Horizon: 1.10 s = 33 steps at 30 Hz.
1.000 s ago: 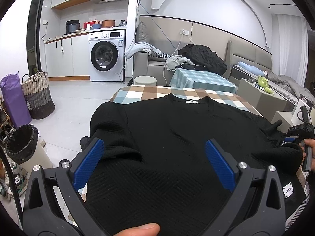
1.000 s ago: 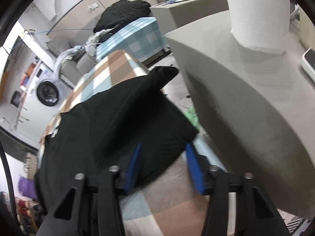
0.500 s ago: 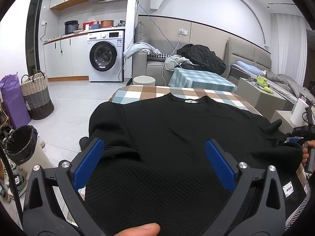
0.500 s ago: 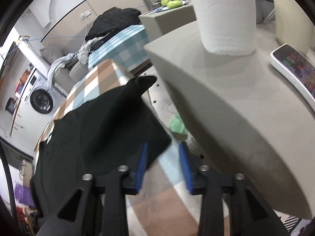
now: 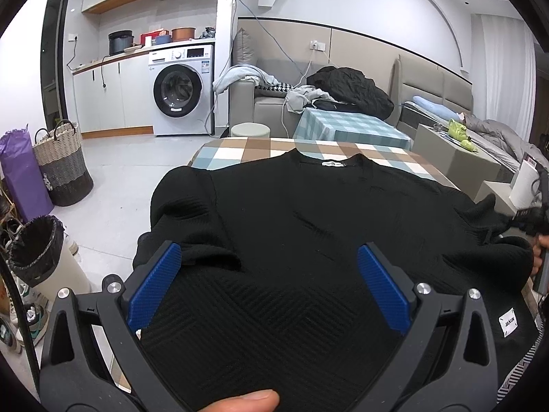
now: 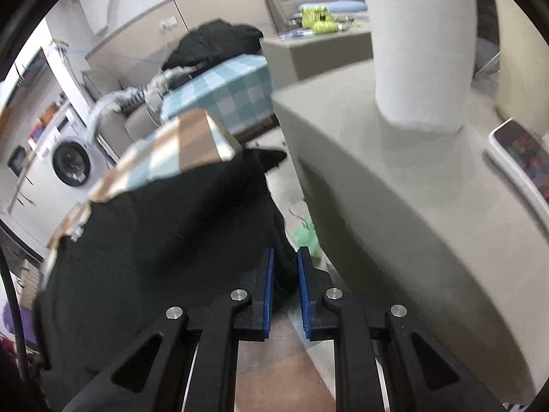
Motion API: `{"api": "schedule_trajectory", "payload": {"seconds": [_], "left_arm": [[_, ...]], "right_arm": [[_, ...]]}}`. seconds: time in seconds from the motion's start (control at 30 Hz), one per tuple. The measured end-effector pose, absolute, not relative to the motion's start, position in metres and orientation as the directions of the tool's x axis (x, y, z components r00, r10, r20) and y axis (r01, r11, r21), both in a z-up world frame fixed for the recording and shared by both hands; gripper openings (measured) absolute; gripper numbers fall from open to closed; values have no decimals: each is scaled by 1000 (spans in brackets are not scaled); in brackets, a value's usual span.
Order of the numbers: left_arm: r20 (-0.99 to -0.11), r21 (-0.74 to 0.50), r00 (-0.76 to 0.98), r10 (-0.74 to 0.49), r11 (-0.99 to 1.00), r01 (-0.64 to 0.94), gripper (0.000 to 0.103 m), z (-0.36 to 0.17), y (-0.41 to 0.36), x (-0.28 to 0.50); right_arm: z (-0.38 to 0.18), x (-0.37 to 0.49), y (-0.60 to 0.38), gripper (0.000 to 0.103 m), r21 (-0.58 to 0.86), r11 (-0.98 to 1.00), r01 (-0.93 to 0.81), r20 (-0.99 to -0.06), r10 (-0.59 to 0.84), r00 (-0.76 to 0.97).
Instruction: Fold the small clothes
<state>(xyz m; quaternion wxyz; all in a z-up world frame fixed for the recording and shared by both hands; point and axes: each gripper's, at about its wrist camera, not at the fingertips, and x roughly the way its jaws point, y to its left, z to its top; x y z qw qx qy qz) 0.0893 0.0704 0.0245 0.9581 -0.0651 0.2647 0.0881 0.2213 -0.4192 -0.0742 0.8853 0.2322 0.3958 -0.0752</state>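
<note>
Black knit is spread over nearly the whole checked table: one sweater, laid flat, neckline toward the far edge, one small white label seen at the collar and one more near the hem at the right. Two tongs are counted. The left tongs are held wide over the near hem, both blue pads well apart, cloth lying beneath them but not pinched. A fingertip is seen at the bottom edge of that view. The right tongs have just been closing, and now the jaws are narrow, with a fold of the sweater's right edge caught between the two blue pads; that view is blurred.

Around the table, one washing machine is seen against the back wall, one woven basket and one purple bag on the floor at the left, and one bin with a black liner close by. One sofa is piled with clothes, with one dark jacket heaped behind a second checked table. Just to the right of the sweater, one grey side cabinet stands very near the table edge, carrying one paper roll and one phone, crowding the right tongs. Something green lies on the floor in the gap between them.
</note>
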Motion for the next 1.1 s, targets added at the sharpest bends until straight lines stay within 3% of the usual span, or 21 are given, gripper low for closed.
{"api": "schedule_trajectory", "payload": {"seconds": [0.23,0.47,0.63,0.7,1.0,1.1], "left_arm": [[-527,-86,838,138,973,-214,102,25,74,91],[-538,-106,832,138,968,-229,102,23,86,93],[-544,-115,827,143,963,-242,102,21,96,94],[-548,-119,824,144,962,-248,102,20,99,94],[-588,-166,790,172,931,-326,102,8,134,103],[-612,-227,773,167,899,-375,102,1,159,106]], "right_arm": [[-16,238,-394,13,438,883,170,-614,156,774],[30,264,-280,10,405,894,-190,-553,406,728],[25,261,-191,10,295,852,-433,-627,514,585],[14,261,-172,15,269,831,-487,-678,522,518],[-54,261,-187,25,168,912,-374,-858,322,400],[-72,253,-201,25,176,923,-341,-869,309,387]]}}
